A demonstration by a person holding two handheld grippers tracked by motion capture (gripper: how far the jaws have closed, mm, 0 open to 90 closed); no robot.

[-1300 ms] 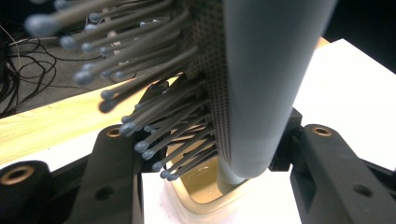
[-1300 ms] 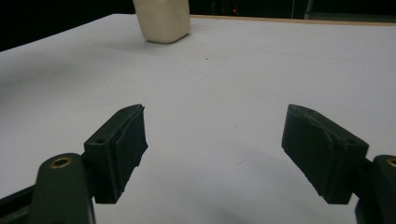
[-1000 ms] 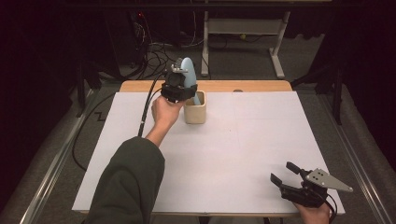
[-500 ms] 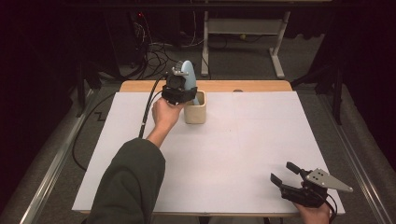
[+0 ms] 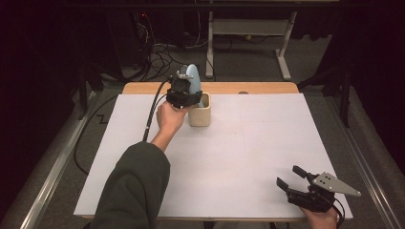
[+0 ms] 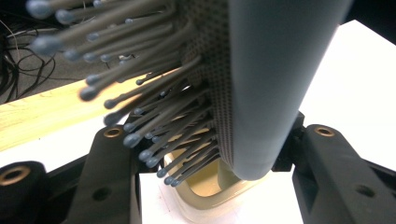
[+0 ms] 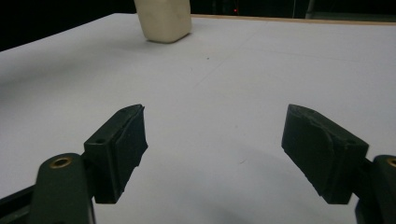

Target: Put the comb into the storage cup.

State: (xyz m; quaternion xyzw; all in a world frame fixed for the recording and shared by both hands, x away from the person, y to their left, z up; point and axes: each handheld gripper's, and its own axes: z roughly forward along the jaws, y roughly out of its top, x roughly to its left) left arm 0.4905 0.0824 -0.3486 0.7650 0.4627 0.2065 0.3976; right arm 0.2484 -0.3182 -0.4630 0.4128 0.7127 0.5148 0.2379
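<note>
Table [image 5: 267,157]: one, rectangular, covered by a flat white sheet; a strip of pale wood shows along its far edge.
Sleeve [image 5: 133,191]: dark green cloth on the person's left forearm, reaching in from the near edge toward the far left of the table.
Right gripper [image 5: 292,177]: black, with a grey three-cornered plate on top, held low at the near right corner of the table; its two jaws stand wide apart with bare sheet between them and nothing held.
Left gripper [image 5: 191,95]: black, cable trailing off to the left, raised at the far left-centre of the table; its jaws are closed around the hairbrush.
Cup [image 5: 199,114]: one, cream, squarish with rounded corners, matte walls, standing upright on the sheet just right of the left hand [image 5: 169,119], well apart from the right gripper.
Cup contents: the lower end of the hairbrush sits at its mouth; how far in, I cannot tell.
Hairbrush [image 5: 193,80]: one, light blue smooth oval back, upright above the cup; in the left gripper view a grey perforated pad carries many thin bristles with small ball tips.
</note>
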